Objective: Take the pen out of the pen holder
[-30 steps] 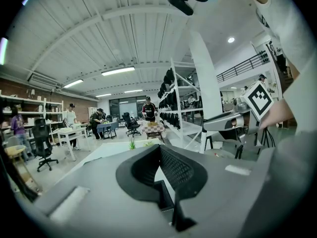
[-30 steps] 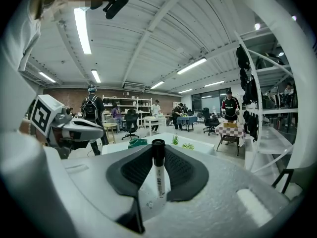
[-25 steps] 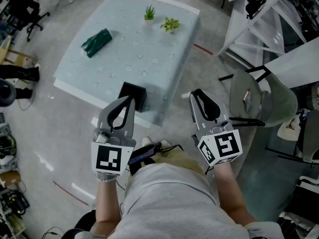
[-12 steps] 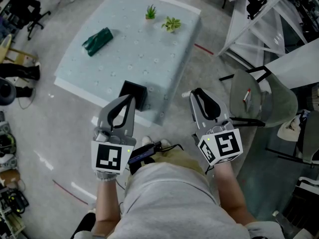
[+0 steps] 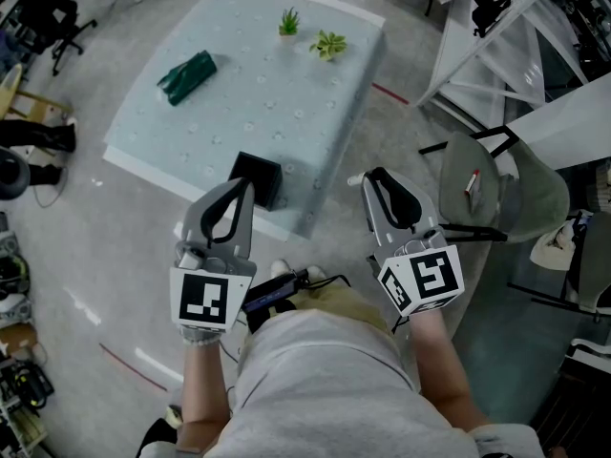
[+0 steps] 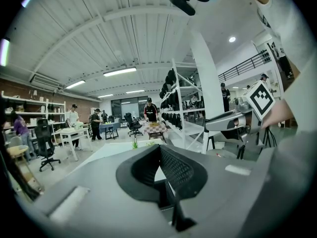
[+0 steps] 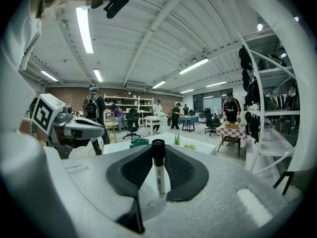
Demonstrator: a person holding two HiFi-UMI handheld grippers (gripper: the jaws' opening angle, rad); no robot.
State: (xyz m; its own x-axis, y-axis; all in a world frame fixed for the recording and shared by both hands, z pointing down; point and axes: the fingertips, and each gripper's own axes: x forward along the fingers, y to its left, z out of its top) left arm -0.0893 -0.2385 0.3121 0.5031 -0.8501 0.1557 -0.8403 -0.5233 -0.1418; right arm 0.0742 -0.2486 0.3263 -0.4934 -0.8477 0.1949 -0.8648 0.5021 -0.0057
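Nothing moved: right gripper (image 5: 370, 181), right of pen holder (image 5: 258, 177), clamped pen (image 7: 158, 171) upright; left gripper (image 5: 246, 189), nearer it, closed, empty.

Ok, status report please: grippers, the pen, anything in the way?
Left gripper shut, empty. Right gripper jaws shut on pen. Pen holder at table edge, ahead of left gripper. Nothing in the way seen.

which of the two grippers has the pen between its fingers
The right gripper: a white marker pen with a black cap stands clamped between its fingers, whereas the left gripper is shut with nothing in it.
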